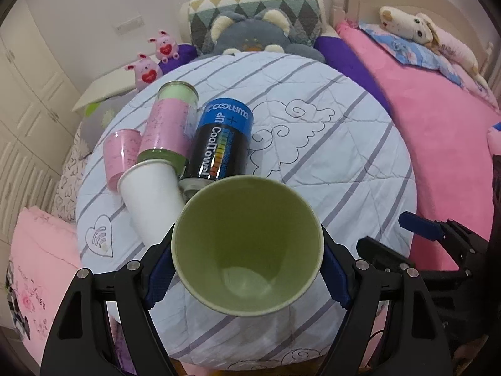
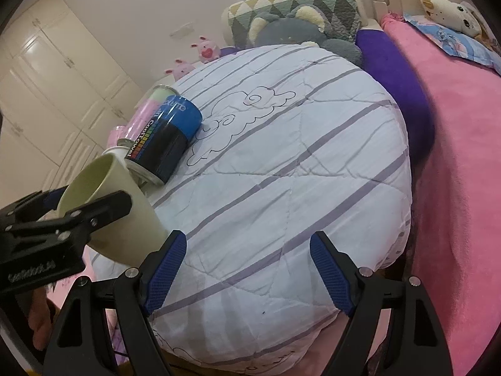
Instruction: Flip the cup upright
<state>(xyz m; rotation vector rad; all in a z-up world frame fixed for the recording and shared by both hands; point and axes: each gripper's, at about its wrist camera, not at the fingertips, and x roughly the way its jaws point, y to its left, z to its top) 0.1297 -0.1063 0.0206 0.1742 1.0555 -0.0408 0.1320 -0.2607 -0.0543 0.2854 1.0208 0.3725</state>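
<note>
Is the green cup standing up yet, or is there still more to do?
Not yet. Done: the left tool has clamped the green cup by its sides. In hand: the cup is tilted, mouth facing up and toward the camera, its base low by the striped quilt; whether it touches is unclear. Left: stand it straight and let go. The right tool waits open and empty. The white cup lies on its side.

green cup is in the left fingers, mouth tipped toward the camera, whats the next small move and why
Probably rotate the left gripper so the green cup comes fully upright, then lower it onto the bare striped quilt. In the right wrist view the cup is tilted, its base near the quilt, and the cans and white cup crowd its far side. The right gripper is open and holds nothing.
</note>
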